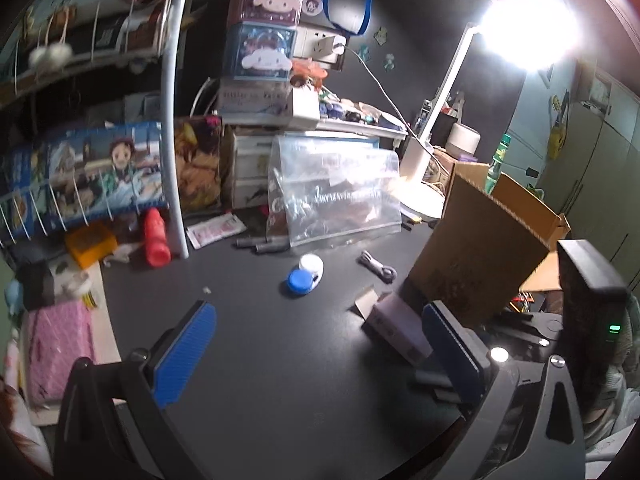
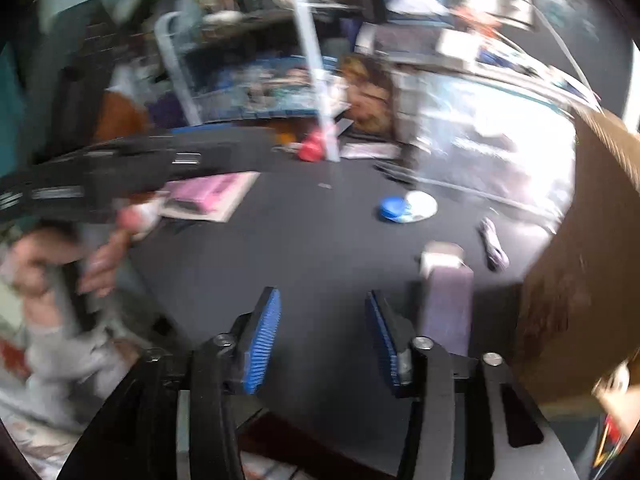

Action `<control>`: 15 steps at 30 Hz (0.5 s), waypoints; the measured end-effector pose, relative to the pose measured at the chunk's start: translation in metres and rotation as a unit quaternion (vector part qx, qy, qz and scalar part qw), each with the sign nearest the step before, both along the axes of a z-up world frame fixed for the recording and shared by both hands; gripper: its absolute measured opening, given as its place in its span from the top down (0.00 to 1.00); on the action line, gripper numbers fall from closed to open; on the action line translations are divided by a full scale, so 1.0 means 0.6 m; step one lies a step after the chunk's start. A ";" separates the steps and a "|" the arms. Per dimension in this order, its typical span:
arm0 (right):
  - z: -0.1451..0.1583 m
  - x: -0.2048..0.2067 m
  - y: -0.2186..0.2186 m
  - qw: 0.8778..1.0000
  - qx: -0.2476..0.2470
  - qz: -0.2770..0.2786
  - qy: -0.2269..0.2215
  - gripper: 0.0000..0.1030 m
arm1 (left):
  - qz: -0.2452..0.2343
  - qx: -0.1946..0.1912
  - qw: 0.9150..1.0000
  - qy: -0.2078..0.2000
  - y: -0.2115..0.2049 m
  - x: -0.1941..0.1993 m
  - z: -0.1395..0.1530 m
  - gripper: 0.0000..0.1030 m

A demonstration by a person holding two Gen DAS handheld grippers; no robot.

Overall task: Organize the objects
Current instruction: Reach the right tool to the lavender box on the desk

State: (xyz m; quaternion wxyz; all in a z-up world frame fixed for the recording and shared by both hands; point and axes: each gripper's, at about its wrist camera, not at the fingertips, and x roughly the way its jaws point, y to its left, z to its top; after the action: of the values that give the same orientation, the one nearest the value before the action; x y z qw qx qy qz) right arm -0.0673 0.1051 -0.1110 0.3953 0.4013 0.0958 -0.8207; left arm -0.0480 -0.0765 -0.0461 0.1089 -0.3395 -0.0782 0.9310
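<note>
Clutter ringed the dark surface [image 1: 280,360], with loose items scattered across its middle. Going left to right in the left wrist view, the left claw [image 1: 316,344] gaped fully wide with nothing between its blue pads. A blue-and-white round case [image 1: 305,276] lay at about twelve o'clock from it, well apart. A small purple carton [image 1: 394,328] lay at two o'clock, just beside the right-hand pad, its long axis running roughly along the claw's line. A cardboard box [image 1: 480,256] stood open beyond.

The right claw [image 2: 322,336] stood partly open and empty, the carton [image 2: 446,300] at one o'clock, just outside its pad. Either claw seemed near enough to take it.
</note>
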 end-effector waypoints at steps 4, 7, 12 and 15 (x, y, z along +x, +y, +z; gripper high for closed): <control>-0.041 -0.008 0.011 0.994 0.040 -0.088 0.049 0.46 | -0.001 0.023 1.000 -0.011 -0.005 0.006 -0.023 0.01; -0.062 -0.022 0.013 0.988 0.063 -0.123 0.065 0.44 | 0.002 0.022 1.000 -0.015 -0.004 0.010 -0.031 0.01; -0.085 -0.059 0.021 0.984 0.083 -0.145 0.066 0.43 | 0.001 0.029 0.999 -0.017 -0.009 0.010 -0.034 0.01; -0.104 -0.073 0.014 0.983 0.097 -0.142 0.056 0.43 | 0.004 0.030 0.999 -0.020 -0.012 0.008 -0.036 0.01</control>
State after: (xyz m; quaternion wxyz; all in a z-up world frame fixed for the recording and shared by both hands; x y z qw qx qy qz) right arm -0.1110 0.1137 -0.1733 0.2276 0.4008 0.1386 -0.8766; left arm -0.0432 -0.0839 -0.0675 0.1140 -0.3548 -0.1094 0.9215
